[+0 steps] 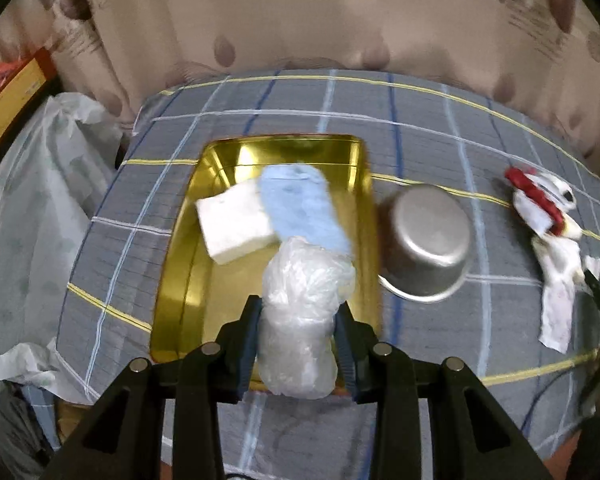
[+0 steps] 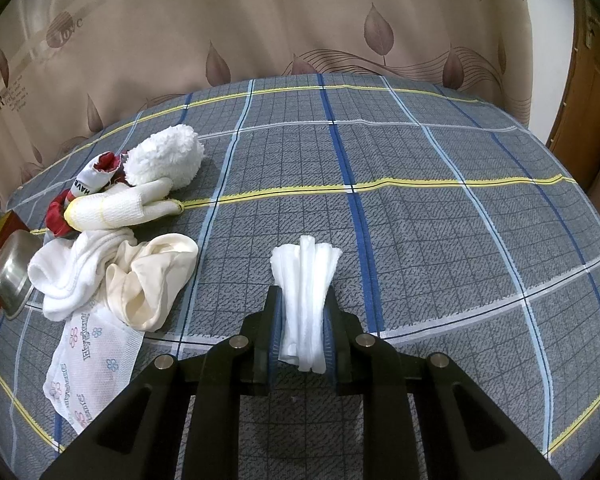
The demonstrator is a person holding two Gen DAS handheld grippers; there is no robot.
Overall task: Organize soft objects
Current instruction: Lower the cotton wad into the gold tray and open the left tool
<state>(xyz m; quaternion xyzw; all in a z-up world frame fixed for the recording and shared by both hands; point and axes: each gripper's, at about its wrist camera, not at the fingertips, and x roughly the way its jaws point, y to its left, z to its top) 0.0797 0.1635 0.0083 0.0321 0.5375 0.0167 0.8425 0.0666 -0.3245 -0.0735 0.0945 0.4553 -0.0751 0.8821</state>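
My left gripper (image 1: 300,312) is shut on a crumpled clear plastic bag (image 1: 304,304), held over the near end of a gold tray (image 1: 180,280). Inside the tray lie a white sponge block (image 1: 232,224) and a light blue cloth (image 1: 300,208). My right gripper (image 2: 302,300) is shut on a folded white tissue wad (image 2: 306,292) above the checked cloth. At the left of the right wrist view lies a pile: a fluffy white ball (image 2: 166,158), a white glove (image 2: 120,206), white socks (image 2: 76,276), a cream cloth (image 2: 152,280) and a printed tissue pack (image 2: 88,364).
An upturned steel pot (image 1: 428,240) stands right of the tray. A grey checked cloth (image 2: 420,220) covers the table. A leaf-patterned curtain (image 2: 300,20) hangs behind. White plastic bags (image 1: 40,200) sit off the table's left edge. A wooden door (image 2: 592,120) is at far right.
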